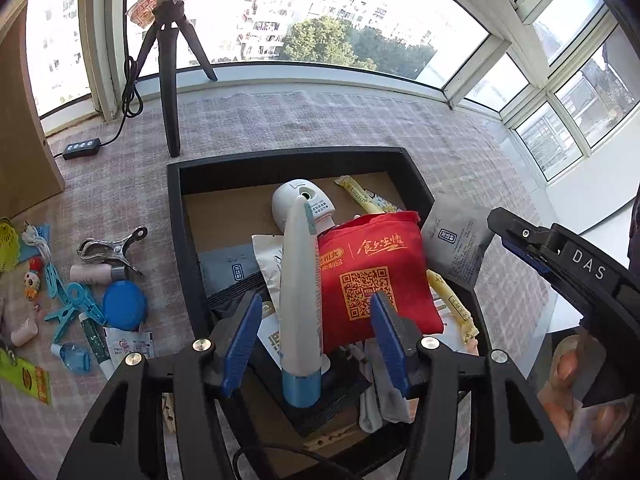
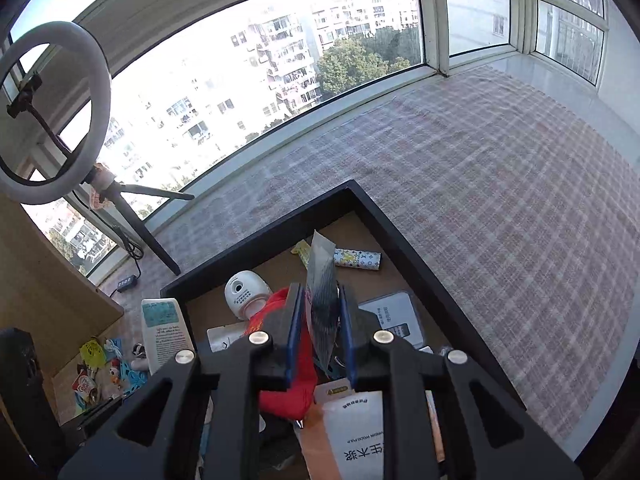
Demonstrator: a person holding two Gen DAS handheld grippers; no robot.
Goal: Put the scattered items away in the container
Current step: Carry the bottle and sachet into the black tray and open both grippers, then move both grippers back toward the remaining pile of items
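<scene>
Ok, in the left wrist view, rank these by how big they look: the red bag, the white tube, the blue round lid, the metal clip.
1. red bag
2. white tube, unsure: it lies between the left gripper fingers, nearest the camera, which inflates it.
3 and 4. metal clip and blue round lid: look alike, not ranked.

Red pouch (image 1: 370, 276), pink-checked tablecloth (image 1: 320, 120)

Sunlit bay windows (image 2: 256, 80), checked cloth (image 2: 500, 200)
</scene>
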